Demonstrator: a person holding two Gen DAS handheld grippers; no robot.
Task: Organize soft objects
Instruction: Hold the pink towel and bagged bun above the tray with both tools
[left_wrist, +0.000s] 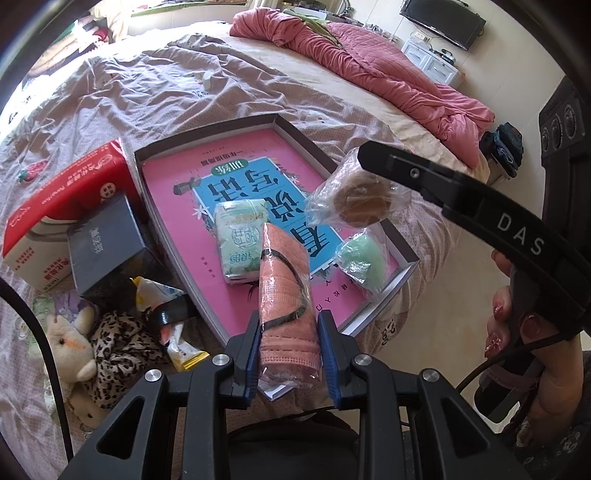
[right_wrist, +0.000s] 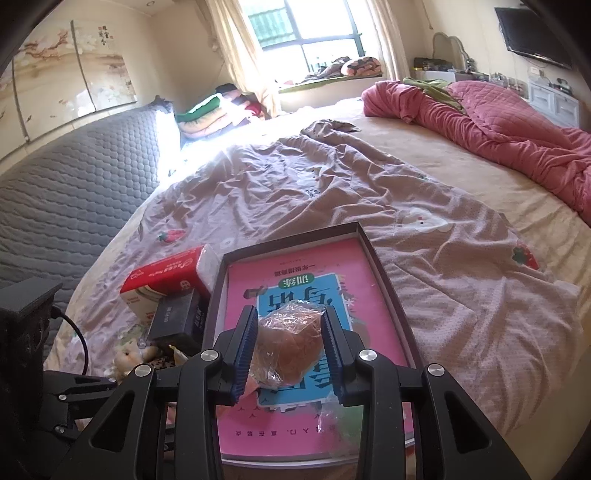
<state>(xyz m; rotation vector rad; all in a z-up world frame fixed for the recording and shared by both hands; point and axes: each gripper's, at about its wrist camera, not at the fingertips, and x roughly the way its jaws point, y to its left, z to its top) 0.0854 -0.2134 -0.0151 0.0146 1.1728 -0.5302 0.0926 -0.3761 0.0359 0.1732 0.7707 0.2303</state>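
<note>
- The left hand-held gripper (left_wrist: 288, 332) is clamped narrowly on a salmon-pink folded cloth sealed in clear plastic (left_wrist: 286, 291); its blue pads press both sides. The pack hangs above the near edge of a shallow cardboard tray lined with a pink printed sheet (left_wrist: 207, 142), which I judge to be the collecting place for soft things.
- The right hand-held gripper (right_wrist: 290, 347) is closed partway on a round tan sponge in a crinkled clear bag (right_wrist: 286, 341). It too is held above the tray, so both loads look set to go down inside.
- Already lying in the tray: one pale green soft pack with printed wrapper (left_wrist: 242, 242), near the middle, and one mint-green puff in a clear bag (left_wrist: 360, 260) against the near right wall. Counting the two held, that makes four soft items in or over the tray.
- Left of the tray, on the wrinkled mauve bedsheet (left_wrist: 147, 92), stand one red-and-white tissue box (left_wrist: 62, 206) and one dark grey carton (left_wrist: 107, 243), touching each other. Being stiff, they probably stay out.
- Nearer the camera lie one cream plush toy (left_wrist: 70, 343), one leopard-print cloth (left_wrist: 118, 339) and some small snack wrappers (left_wrist: 159, 291); their count I cannot tell. The toy and cloth seem yet to be sorted.
- One rose-pink quilt (left_wrist: 369, 62) is bunched on the far side of the bed.
</note>
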